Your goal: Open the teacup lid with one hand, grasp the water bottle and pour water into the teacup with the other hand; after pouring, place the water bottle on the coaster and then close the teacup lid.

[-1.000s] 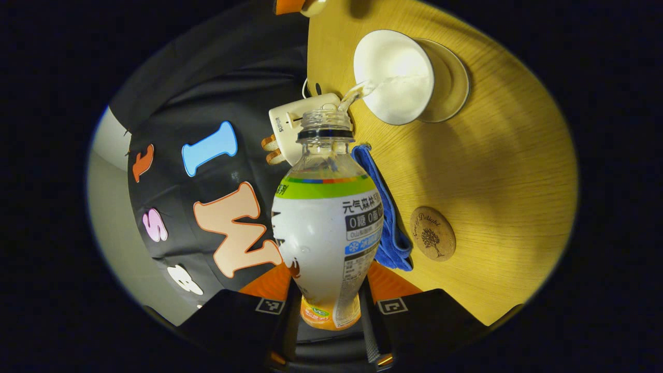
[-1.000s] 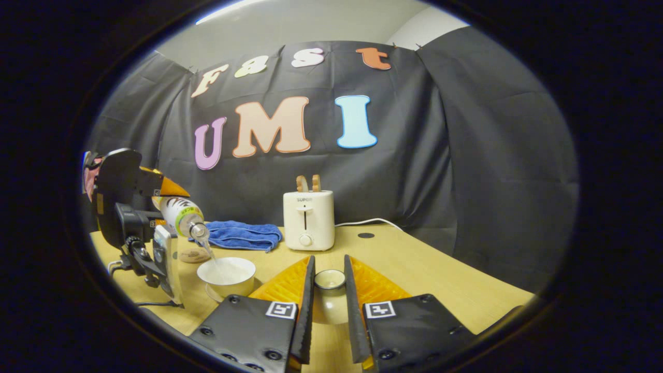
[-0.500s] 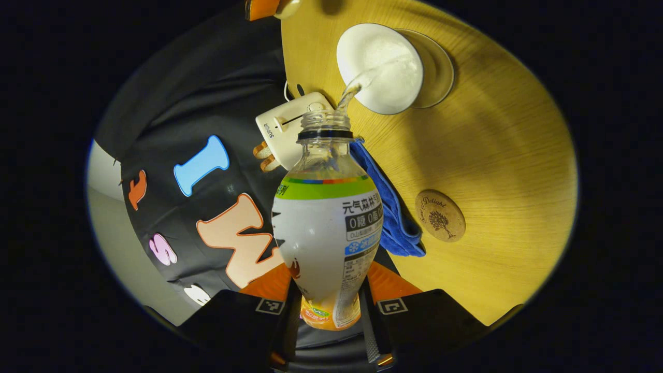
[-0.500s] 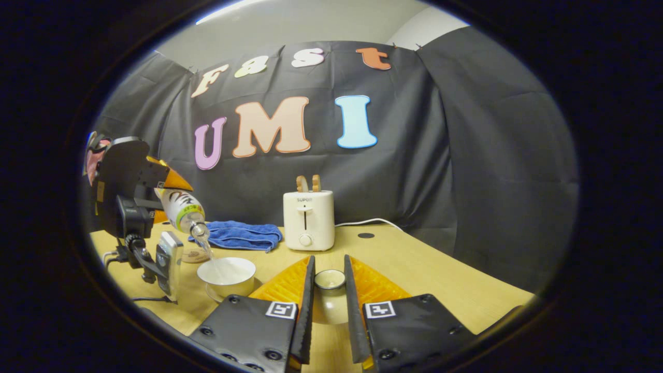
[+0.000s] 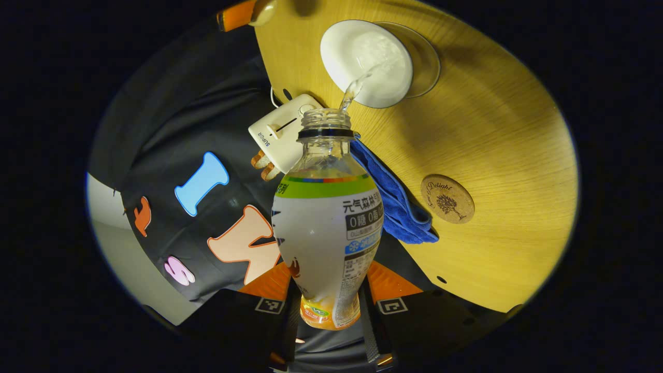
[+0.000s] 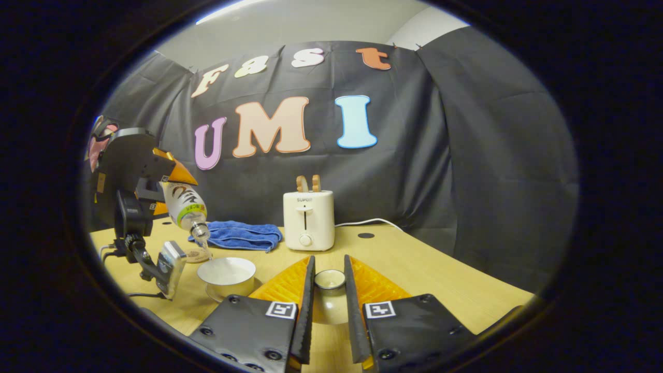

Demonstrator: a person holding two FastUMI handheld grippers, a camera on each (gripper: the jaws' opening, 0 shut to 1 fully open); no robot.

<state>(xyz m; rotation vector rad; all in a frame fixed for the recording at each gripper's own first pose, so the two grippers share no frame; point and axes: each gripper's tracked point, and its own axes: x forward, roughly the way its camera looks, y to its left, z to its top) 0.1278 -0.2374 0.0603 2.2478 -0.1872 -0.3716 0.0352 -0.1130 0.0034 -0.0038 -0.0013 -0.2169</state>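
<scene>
Left tongs [image 5: 327, 303] clamp clear plastic water bottle [image 5: 327, 228]; right tongs [image 6: 328, 298] grip round teacup lid [image 6: 330, 280].

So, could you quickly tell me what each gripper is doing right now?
Left gripper: shut on the water bottle, pouring.
Right gripper: shut on the teacup lid.

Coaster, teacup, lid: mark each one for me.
coaster [image 5: 447, 199]: left gripper view, middle of its printed top face.
teacup [image 5: 366, 63]: left gripper view, white inside of the bowl.
lid [image 6: 329, 279]: right gripper view, its knob, between the right gripper's fingers.
</scene>
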